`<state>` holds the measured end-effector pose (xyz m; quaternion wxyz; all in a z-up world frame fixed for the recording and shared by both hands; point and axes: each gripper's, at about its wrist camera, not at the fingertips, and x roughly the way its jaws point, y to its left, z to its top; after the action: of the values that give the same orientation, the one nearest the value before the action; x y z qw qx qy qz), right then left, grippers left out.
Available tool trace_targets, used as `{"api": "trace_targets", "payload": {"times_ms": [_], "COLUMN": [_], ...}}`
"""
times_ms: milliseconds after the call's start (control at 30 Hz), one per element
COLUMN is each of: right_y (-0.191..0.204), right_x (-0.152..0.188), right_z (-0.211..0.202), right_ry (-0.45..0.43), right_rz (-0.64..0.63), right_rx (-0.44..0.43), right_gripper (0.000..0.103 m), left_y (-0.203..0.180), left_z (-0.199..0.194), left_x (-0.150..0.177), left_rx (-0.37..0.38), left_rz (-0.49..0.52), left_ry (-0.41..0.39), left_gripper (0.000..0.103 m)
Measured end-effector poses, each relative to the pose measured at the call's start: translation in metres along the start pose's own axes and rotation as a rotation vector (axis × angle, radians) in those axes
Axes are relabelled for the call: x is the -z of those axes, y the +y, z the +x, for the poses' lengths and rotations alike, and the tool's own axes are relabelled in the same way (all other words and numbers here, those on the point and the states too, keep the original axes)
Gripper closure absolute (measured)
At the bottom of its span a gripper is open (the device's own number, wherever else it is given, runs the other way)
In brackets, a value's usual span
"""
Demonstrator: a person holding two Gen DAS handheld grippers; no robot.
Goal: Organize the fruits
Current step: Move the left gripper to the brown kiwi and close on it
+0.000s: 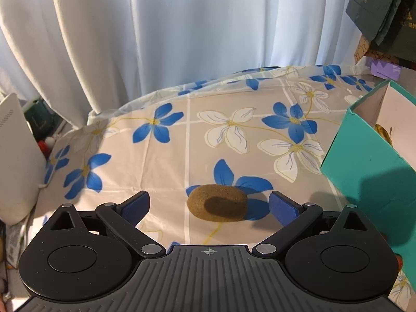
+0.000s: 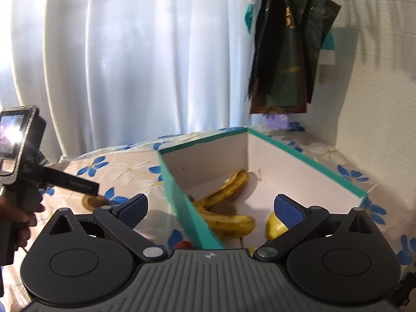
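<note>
Two grippers are at work over a table with a flowered cloth [image 1: 182, 140]. The left gripper [image 1: 209, 204] has its jaws wide apart on either side of a brown kiwi [image 1: 218, 202], which lies on the cloth between the blue pads but touches neither. The right gripper [image 2: 210, 206] also has its jaws spread wide with nothing between them; it hangs above the near left corner of the teal box [image 2: 306, 156], one pad outside the wall and one over the inside. In the box lie two spotted bananas [image 2: 228, 223] and a yellow fruit [image 2: 273, 227] partly hidden behind the right pad. A small red fruit [image 2: 183, 244] peeks out near the box's outer wall.

Most of the risk sits with the kiwi. It is rounded and lies loose on a slick cloth, so pads closing off centre could squirt it forward or roll it toward the table's far edge. A hard squeeze might bruise it. The cloth is wrinkled and could be pinched along with the fruit. On the way right, the box's left wall [image 1: 364, 156] stands close and could be knocked if the kiwi is carried low.
</note>
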<state>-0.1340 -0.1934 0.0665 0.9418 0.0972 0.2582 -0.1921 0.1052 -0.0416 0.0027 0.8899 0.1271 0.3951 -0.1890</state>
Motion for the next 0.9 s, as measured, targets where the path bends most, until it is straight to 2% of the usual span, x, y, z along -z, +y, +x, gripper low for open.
{"api": "trace_targets", "payload": {"times_ms": [100, 233, 767, 900], "right_y": [0.011, 0.019, 0.021, 0.023], "right_x": [0.003, 0.004, 0.010, 0.011], "right_z": [0.003, 0.003, 0.003, 0.005], "right_ry": [0.024, 0.019, 0.063, 0.072], "right_rz": [-0.006, -0.014, 0.024, 0.024], "right_rx": [-0.039, -0.038, 0.014, 0.018], "right_gripper": [0.000, 0.000, 0.000, 0.000], "left_y": [0.002, -0.002, -0.003, -0.001], "left_z": [0.009, 0.024, 0.067, 0.072], "left_x": [-0.002, -0.003, 0.002, 0.004], "left_rx": [0.054, 0.107, 0.116, 0.117], "left_rz": [0.002, 0.046, 0.091, 0.081], "left_ry": [-0.013, -0.009, 0.075, 0.091], "left_gripper": [0.002, 0.002, 0.003, 0.008]}}
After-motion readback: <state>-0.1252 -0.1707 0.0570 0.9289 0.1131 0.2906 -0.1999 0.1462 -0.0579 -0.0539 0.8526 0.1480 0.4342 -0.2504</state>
